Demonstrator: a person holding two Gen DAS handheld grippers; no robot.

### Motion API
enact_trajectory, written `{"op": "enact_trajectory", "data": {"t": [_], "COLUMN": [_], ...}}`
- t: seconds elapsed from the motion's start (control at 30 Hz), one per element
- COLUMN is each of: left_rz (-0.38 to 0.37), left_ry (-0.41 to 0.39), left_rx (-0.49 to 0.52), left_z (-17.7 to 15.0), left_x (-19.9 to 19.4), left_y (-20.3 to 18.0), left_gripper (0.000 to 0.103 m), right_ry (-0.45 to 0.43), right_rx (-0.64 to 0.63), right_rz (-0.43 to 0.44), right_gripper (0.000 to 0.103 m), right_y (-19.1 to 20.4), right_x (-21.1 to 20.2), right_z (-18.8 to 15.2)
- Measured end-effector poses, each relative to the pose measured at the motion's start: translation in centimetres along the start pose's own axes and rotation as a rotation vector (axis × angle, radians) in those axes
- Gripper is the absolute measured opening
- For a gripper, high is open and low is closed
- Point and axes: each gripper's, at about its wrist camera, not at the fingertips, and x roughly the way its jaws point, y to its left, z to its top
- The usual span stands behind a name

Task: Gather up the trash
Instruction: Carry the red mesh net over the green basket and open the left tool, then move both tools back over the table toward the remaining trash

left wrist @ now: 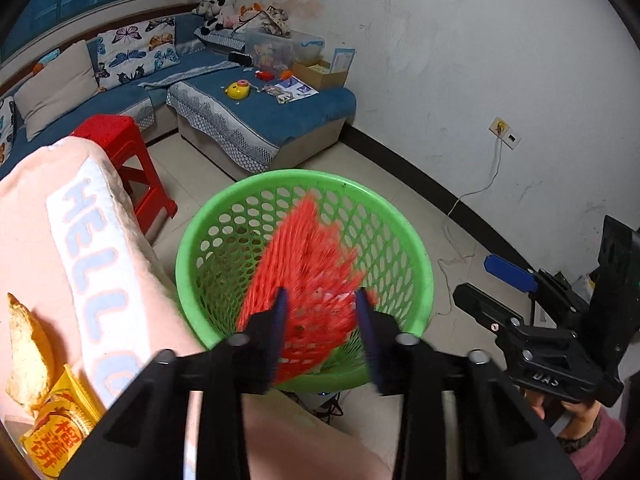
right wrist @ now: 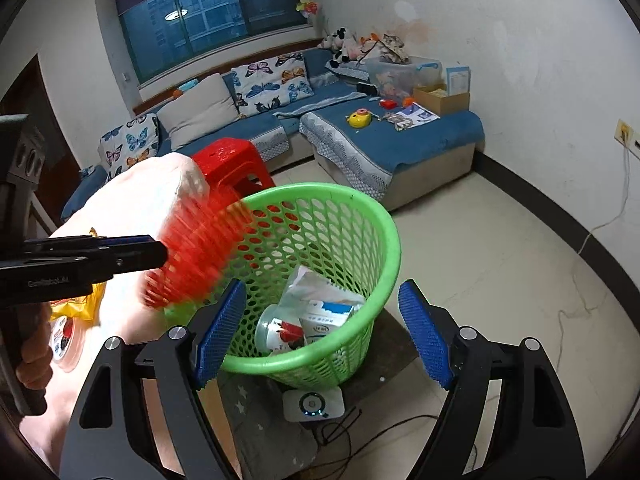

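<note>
Right, nearest first. Your left gripper [left wrist: 320, 300] sits at 6 o'clock in the left wrist view, jaws part-way apart and not pinching. A red mesh net [left wrist: 304, 256] hangs blurred between and beyond the tips, over the mouth of the green basket [left wrist: 425, 272]; can't tell if it touches a pad.

Your right gripper [right wrist: 323, 283] is spread wide w/ nothing between the blue pads, aimed at the basket's near side from 6 o'clock in its own view. Through that gap you look into the basket: a white-and-blue carton [right wrist: 324, 316], a clear cup [right wrist: 276, 332] and a crumpled pale wrapper [right wrist: 308, 280] lie at the bottom.

At 8 o'clock in the left wrist view a pink cloth [left wrist: 32, 240] w/ pale blue letters covers a surface just beside the basket. On it lie a yellow packet [left wrist: 60, 432] and a pale crusty scrap [left wrist: 28, 360], both outside the basket.

On the floor just below the basket in the right wrist view, approx 6 o'clock, sits a white device [right wrist: 314, 404] w/ small lit dots and a dark cable.

Further off, a red stool [left wrist: 120, 144] stands at 10 o'clock behind the cloth. Beyond it, 11 to 1 o'clock, a blue sofa [left wrist: 280, 120] carries a yellow toy [left wrist: 238, 90], papers and boxes.
</note>
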Motion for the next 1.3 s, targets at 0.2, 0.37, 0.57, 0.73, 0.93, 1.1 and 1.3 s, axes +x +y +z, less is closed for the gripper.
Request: {"op": "enact_trajectory", "data": {"t": [0.2,0.37,0.57,0.73,0.93,1.1,1.3], "left_rz": [-0.008,0.037,0.130,0.205,0.290,0.384,0.517], "left_ry": [-0.006,-0.040,-0.096,-0.141,-0.174,-0.187,-0.181], "left_rx": [-0.020,-0.031,-0.044,-0.084,-0.159,-0.255,-0.440], "left_z": [-0.7,-1.6,-3.6,-6.1,-9.2,-12.4,-17.2], "left_x": [-0.6,-3.0,-7.6,-12.0,-16.1,-19.4,-23.0], "left_y": [0.2,0.6,1.2,2.3,4.5,7.4,11.9], "left_gripper": [0.047,0.047,0.050,0.053,0.057,0.060,0.062], "right_ry": [-0.005,-0.016,-0.022,-0.024,-0.024,-0.008,0.019], "right_rx": [0.010,0.009,-0.029,-0.065,-0.121,-0.181,-0.243], "right_rz": [0.000,0.014,0.054,0.095,0.167,0.225,0.296], "right_gripper": [0.078,0.078,0.079,0.080,0.083,0.085,0.086], "right_y": [-0.1,0.6,2.9,5.4,9.2,12.5,16.3], "right_x": [-0.5,-1.3,-2.2,-3.0,-3.6,-3.4,-2.6], "right_z": [-0.1,-0.2,-0.5,-0.8,-1.0,-1.7,-2.2]}}
